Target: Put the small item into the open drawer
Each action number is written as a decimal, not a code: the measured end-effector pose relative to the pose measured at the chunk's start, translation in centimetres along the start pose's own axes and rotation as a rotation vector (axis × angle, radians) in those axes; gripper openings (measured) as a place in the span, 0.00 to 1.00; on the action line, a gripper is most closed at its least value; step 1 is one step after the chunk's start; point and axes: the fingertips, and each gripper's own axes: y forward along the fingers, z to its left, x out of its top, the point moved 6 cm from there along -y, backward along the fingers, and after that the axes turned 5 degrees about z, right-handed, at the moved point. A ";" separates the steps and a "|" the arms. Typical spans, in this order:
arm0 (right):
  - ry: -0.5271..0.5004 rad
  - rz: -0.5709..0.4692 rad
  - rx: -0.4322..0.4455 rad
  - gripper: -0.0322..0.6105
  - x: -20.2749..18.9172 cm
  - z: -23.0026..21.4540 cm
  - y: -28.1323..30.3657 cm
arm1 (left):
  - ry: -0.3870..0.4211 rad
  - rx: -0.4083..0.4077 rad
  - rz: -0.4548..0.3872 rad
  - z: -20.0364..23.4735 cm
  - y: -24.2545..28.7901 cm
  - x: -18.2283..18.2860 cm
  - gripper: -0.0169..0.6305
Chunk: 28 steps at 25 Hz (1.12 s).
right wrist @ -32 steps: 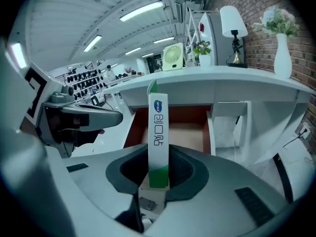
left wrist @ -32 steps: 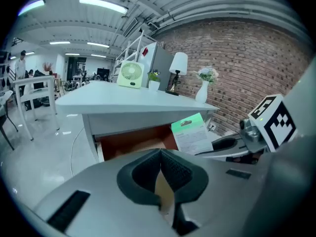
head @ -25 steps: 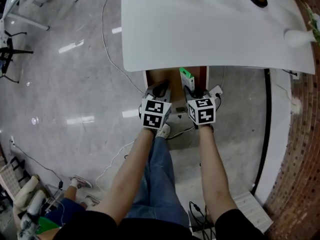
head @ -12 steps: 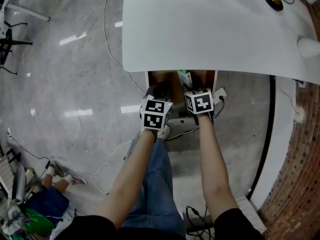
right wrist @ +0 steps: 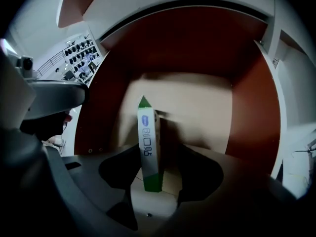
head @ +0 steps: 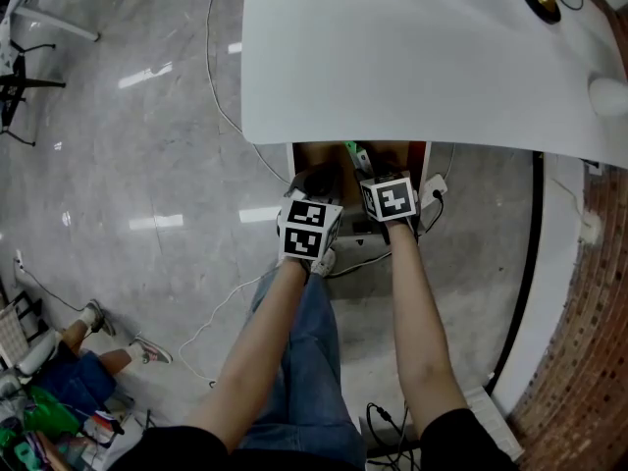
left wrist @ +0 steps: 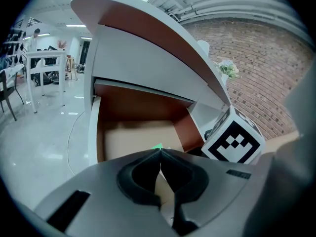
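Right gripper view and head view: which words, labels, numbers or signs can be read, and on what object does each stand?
The small box, between the opening jaws of the right gripper: a blue oval logo and three characters under it, too blurred to read.
The marker cubes: black-and-white square patterns only, no words.
Nothing else carries readable text.

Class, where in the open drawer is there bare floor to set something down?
Free: drawer floor beyond and right of the box, to the red walls. Crowded: the front, where the right gripper, jaws opening, straddles the box.
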 end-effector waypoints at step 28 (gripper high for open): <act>0.255 -0.455 -0.058 0.26 0.9 1.6 -18.7 | 0.056 -0.019 -0.024 -3.9 -9.5 5.4 0.06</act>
